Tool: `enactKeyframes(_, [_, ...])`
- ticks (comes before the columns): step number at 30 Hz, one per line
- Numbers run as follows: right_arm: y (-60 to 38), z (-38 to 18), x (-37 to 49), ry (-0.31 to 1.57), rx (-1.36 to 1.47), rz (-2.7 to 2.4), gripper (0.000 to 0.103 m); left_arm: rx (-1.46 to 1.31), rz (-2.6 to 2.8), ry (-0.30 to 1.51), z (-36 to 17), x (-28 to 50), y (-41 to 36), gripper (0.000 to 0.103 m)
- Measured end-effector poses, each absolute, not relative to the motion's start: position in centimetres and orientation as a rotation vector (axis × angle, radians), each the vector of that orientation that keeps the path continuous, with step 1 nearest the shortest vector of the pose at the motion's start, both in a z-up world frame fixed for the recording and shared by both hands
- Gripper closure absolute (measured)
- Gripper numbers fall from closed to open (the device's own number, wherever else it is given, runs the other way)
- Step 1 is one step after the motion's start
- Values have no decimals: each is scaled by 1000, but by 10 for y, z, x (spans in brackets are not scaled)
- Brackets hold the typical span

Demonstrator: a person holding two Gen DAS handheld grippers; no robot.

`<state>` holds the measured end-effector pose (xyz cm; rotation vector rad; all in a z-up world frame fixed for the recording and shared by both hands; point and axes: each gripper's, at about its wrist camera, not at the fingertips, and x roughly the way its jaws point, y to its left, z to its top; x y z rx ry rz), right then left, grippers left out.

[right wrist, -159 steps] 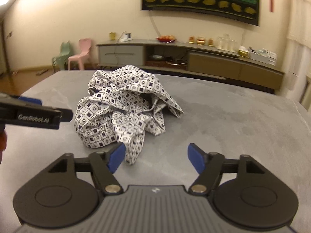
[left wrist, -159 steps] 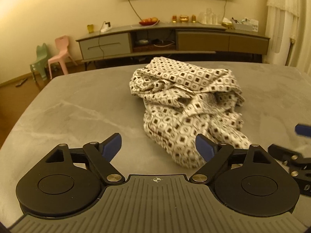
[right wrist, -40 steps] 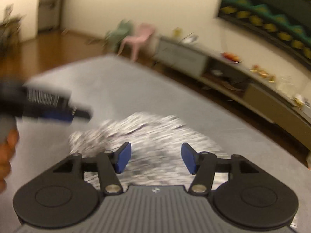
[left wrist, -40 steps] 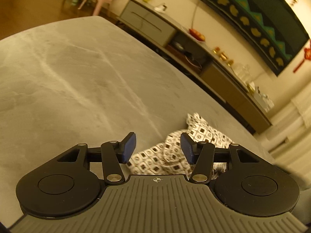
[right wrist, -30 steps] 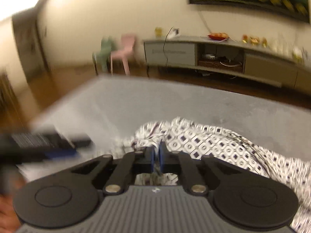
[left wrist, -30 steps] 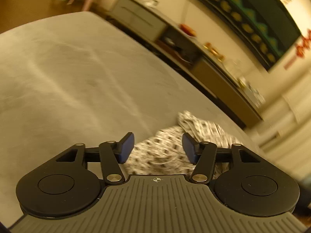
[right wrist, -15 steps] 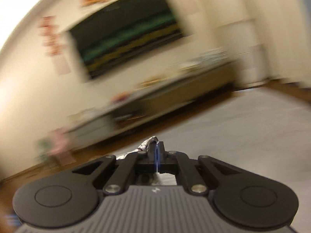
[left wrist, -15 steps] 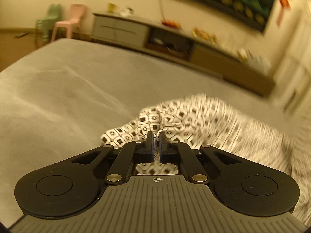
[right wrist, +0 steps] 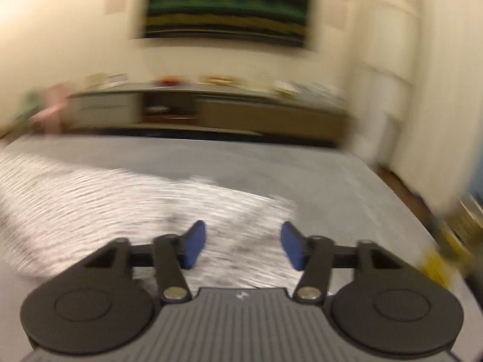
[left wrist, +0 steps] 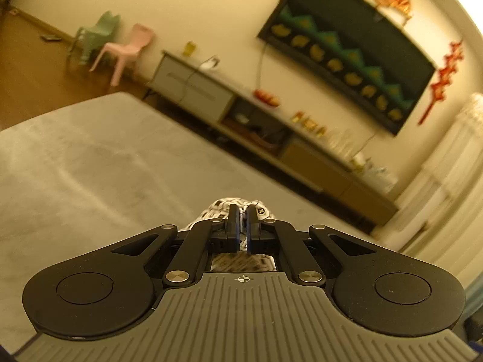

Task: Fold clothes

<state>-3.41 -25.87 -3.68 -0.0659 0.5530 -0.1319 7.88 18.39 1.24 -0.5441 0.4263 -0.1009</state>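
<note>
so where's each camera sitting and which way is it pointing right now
Left wrist: on the left gripper, looking along its fingers across the grey table toward the TV cabinet; its jaws are shut on the patterned garment.
Right wrist: on the right gripper, facing the same wall, heavily blurred; its jaws are open above the garment spread on the table.
Shared: garment, table, cabinet, dark wall panel.

Right gripper (right wrist: 243, 249): jaws parted, clamped half a second ago. Left gripper (left wrist: 242, 229): pinching garment (left wrist: 222, 206), was apart a second ago. Garment (right wrist: 120, 199): crumpled heap earlier, now spread across table (right wrist: 332, 181).
</note>
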Motion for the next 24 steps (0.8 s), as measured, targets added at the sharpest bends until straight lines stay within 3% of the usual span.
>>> enactKeyframes(1, [-244,-36,-28,551,-115,-53,31,-551,-122,398,16,77,184,103])
enactKeyframes(3, [-227,-49,-11,591,-214,61,24,-560,-154,337,26,72,185,103])
enactKeyframes(5, [-220,-68,11,645,-326,108,27,-575,-155,292,34,66,191,103])
enactKeyframes(6, [-217,-78,19,675,-384,102,54,-592,-143,272,38,65,198,103])
enactKeyframes(7, [-224,-87,29,725,-408,77,102,-609,-130,252,43,64,206,103])
enactKeyframes(11, [-272,-47,36,657,-226,19,102,-690,-22,158,69,66,255,103])
enactKeyframes(13, [-291,-35,33,653,-163,94,100,-664,19,208,72,88,267,103])
enactKeyframes(17, [-298,-56,38,751,-236,160,73,-570,79,387,34,129,263,103])
enactKeyframes(18, [-297,-66,40,785,-273,168,59,-572,82,439,21,134,261,103])
enactKeyframes(24, [-278,-63,46,745,-277,260,45,-541,37,472,5,134,253,103])
